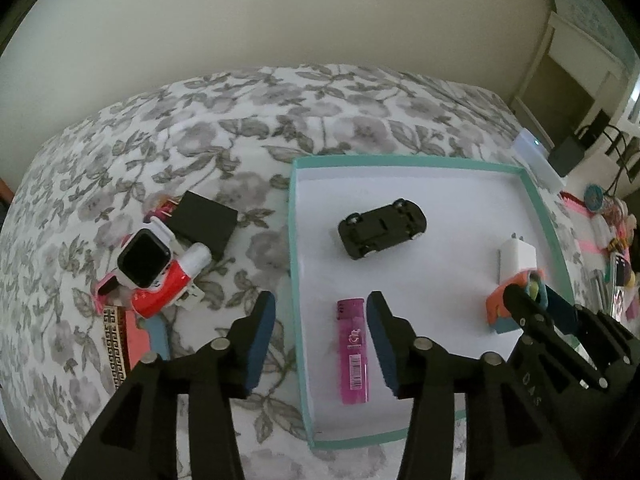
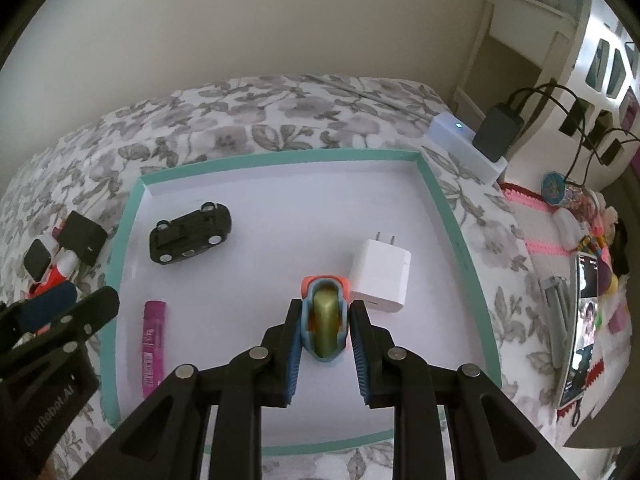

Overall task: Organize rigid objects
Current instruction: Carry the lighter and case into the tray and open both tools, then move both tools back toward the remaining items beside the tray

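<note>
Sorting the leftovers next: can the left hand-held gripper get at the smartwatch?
Probably yes. The left hand-held gripper is open and empty, and the smartwatch lies on top of the pile, uncovered.

Bare tray [image 2: 280,216] floor between toy car [image 2: 191,233] and charger [image 2: 382,276], lighter [image 2: 154,346] along left wall, far half open

A plain cream wall [image 2: 248,20] rises behind the bed, whose grey-and-white floral bedspread [image 1: 240,128] fills most of the view. In the right corner stands white furniture [image 2: 532,32], perhaps a desk or shelving, too warped to tell. A white box with a small lit dot [image 2: 460,140] sits at the bed's edge beside a dark adapter [image 2: 498,128] with black cables. The light is dim and even.
</note>
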Demonstrator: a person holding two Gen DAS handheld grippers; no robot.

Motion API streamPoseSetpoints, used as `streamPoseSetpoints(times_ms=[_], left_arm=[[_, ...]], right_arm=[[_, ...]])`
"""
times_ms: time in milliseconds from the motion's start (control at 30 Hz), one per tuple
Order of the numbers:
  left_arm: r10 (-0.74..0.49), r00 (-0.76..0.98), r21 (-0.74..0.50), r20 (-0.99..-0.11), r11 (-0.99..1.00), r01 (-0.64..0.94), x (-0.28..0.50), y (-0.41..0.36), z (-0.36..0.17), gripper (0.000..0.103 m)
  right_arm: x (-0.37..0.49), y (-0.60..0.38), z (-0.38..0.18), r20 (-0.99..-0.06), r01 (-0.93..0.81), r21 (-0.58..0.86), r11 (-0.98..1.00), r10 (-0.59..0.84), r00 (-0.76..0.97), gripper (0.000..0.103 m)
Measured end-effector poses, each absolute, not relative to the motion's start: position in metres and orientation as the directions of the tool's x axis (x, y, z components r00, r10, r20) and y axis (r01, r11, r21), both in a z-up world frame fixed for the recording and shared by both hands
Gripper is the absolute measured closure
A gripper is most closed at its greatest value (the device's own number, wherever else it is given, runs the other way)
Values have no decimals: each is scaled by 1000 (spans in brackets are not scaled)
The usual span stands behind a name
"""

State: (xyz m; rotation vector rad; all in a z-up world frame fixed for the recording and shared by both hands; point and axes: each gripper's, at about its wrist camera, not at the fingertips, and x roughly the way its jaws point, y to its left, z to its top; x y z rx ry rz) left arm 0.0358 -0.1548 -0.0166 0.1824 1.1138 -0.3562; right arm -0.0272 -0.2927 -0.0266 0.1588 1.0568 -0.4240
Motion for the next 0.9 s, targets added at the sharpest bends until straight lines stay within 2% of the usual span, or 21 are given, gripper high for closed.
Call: streamPoseSetpoints(times_ms=[100, 267, 333, 367, 433, 667, 800, 900], left_arm=[[-181, 399, -29, -899, 933, 358, 37, -152, -16, 49], [-174, 419, -27, -891, 942, 334, 40, -147, -12, 47], [-168, 428, -25, -888, 947, 320, 41, -144, -11, 46], [-165, 431, -25, -887, 949, 313, 42, -143, -11, 44], [-155, 438, -21, -886, 955, 294, 44, -139, -11, 26], [-129, 472, -12, -872, 970, 243, 48, -128, -9, 24], [-114, 488, -7, -865, 976, 216, 51, -121, -9, 11], [-105, 496, -4, -862, 980, 200, 52, -116, -9, 11]], right_arm=[[-26, -288, -22, -858, 398, -75, 914, -263, 442, 59], [-25, -285, -19, -849, 389, -77, 918, -265, 457, 55], [-25, -285, -19, -847, 393, -72, 917, -265, 461, 49], [-26, -285, -19, -845, 394, -75, 916, -268, 462, 46], [-26, -284, -18, -839, 393, -83, 916, -277, 468, 34], [-23, -278, -20, -831, 365, -104, 925, -282, 479, 16], [-23, -279, -20, -826, 367, -91, 926, -276, 492, 0], [-24, -281, -21, -827, 374, -81, 924, -271, 492, 0]])
